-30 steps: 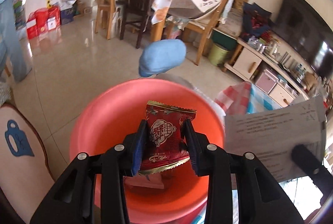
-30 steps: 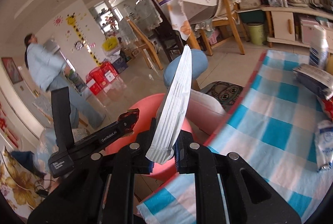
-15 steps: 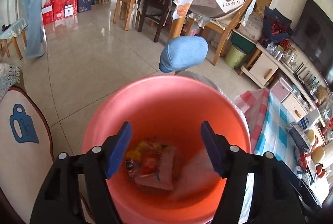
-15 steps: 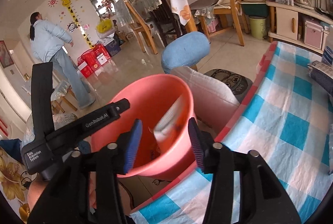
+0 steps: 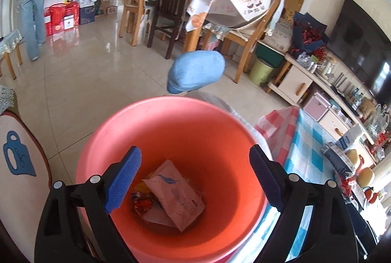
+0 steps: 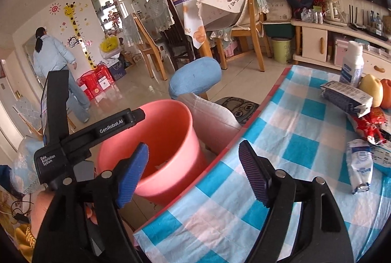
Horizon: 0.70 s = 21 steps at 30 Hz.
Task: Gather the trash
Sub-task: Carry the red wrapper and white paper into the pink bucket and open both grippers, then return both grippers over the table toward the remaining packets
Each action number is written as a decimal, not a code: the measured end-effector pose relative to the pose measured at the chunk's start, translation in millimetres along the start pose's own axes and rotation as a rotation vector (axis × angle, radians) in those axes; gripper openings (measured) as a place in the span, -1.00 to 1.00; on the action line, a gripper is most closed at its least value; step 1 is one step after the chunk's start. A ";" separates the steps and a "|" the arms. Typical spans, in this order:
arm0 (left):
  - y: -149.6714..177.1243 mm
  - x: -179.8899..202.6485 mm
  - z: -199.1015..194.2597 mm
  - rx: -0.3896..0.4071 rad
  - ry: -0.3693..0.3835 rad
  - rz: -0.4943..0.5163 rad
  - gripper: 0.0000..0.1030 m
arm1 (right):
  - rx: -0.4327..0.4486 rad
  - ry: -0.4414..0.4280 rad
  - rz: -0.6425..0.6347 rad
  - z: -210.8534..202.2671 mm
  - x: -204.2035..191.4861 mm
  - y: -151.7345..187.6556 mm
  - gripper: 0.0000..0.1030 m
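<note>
A pink bin (image 5: 171, 131) stands on the floor by the table; it also shows in the right wrist view (image 6: 176, 131). Inside lie a paper sheet (image 5: 176, 192) and snack wrappers (image 5: 141, 204). My left gripper (image 5: 193, 179) is open and empty, right above the bin's mouth. My right gripper (image 6: 193, 172) is open and empty, over the table's edge beside the bin. More trash lies on the blue checked tablecloth (image 6: 293, 145): a white packet (image 6: 359, 165), a red wrapper (image 6: 369, 128) and a grey packet (image 6: 347, 96).
A white bottle (image 6: 352, 64) and fruit (image 6: 374, 91) stand at the table's far right. A blue padded stool (image 6: 195, 79) and a white cushion (image 6: 210, 116) are behind the bin. A person (image 6: 58, 67) walks at the far left. Chairs (image 5: 171, 6) stand further back.
Both grippers opened. The red wrapper dropped from my left gripper and the paper from my right; both now lie in the bin. The right gripper swung toward the table.
</note>
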<state>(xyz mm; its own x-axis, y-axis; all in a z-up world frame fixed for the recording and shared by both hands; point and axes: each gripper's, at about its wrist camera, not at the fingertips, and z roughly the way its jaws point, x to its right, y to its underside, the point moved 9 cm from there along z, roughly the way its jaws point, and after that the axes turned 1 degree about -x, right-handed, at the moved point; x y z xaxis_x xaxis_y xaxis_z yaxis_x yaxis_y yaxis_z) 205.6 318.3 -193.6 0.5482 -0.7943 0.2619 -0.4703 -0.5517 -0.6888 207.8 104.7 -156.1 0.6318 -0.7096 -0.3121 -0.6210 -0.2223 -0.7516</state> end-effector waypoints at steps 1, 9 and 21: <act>0.8 3.3 -0.1 -0.001 0.009 0.005 0.74 | 0.003 0.008 -0.004 -3.2 1.8 1.2 0.57; 7.2 27.5 -0.8 0.006 0.061 0.039 0.75 | -0.003 0.060 -0.037 -17.3 9.7 11.8 0.63; 23.3 69.5 -1.4 -0.007 0.139 0.094 0.75 | 0.004 0.130 -0.112 -44.6 23.0 29.9 0.69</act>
<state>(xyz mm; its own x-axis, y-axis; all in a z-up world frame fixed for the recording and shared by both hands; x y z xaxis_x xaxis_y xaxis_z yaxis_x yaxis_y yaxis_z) 231.8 249.8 -190.5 0.4011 -0.8698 0.2875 -0.5205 -0.4746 -0.7098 183.1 51.9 -159.9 0.6310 -0.7613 -0.1488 -0.5486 -0.3023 -0.7795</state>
